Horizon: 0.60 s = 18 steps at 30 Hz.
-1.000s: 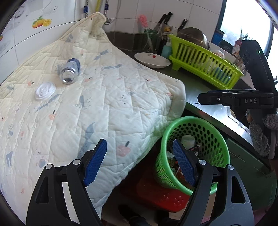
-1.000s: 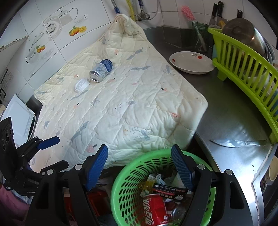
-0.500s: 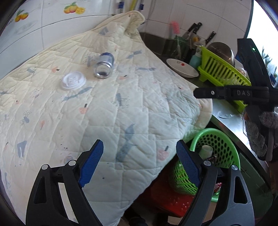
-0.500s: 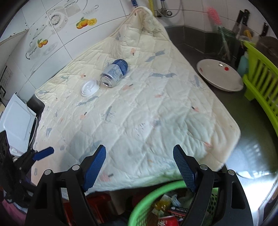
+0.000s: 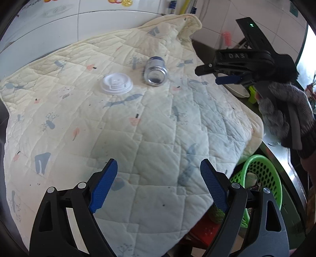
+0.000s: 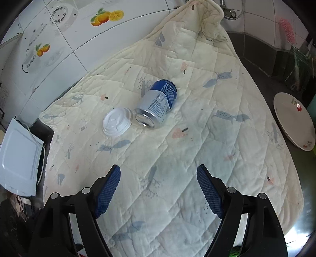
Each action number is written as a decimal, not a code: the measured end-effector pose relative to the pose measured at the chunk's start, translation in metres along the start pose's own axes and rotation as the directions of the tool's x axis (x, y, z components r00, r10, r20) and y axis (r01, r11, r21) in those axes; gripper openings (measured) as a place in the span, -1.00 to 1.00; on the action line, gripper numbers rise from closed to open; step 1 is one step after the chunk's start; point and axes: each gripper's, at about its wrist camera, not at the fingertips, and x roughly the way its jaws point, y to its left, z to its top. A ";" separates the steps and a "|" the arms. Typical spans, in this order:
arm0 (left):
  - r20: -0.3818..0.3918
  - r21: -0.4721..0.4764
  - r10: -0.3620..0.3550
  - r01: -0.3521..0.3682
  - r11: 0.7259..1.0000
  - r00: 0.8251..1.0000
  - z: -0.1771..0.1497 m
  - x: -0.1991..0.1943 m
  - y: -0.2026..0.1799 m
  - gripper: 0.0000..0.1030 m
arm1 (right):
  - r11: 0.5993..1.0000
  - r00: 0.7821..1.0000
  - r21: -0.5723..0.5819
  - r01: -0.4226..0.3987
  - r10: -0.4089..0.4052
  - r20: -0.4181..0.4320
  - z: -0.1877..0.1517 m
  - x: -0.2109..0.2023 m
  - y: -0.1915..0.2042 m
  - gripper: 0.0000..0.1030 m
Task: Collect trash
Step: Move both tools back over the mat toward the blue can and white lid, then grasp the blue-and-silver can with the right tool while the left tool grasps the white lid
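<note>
Home kitchen: fruit-decal wall tiles (image 6: 106,16), plate (image 6: 292,120), steel counter (image 5: 276,150).

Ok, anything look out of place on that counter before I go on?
Yes. A quilted blanket is spread over the kitchen counter, odd for a worktop. On it a drink can lies tipped on its side, open end showing, with a loose white cup lid beside it. No spill visible.

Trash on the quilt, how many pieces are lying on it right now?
2. A blue and silver can lies on its side mid-quilt; a white cup lid sits just beside it. The quilt's folds may hide more.
</note>
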 end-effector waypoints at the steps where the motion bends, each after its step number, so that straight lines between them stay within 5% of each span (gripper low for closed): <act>1: -0.001 -0.004 0.002 -0.002 1.000 1.000 0.001 0.001 0.004 0.64 | 1.000 1.000 0.002 0.002 -0.002 -0.004 0.008 0.007 0.003 0.49; 18: -0.023 -0.056 0.040 -0.042 0.998 0.999 0.013 0.011 0.061 0.64 | 0.994 0.995 0.105 0.031 -0.021 -0.097 0.100 0.118 0.014 0.49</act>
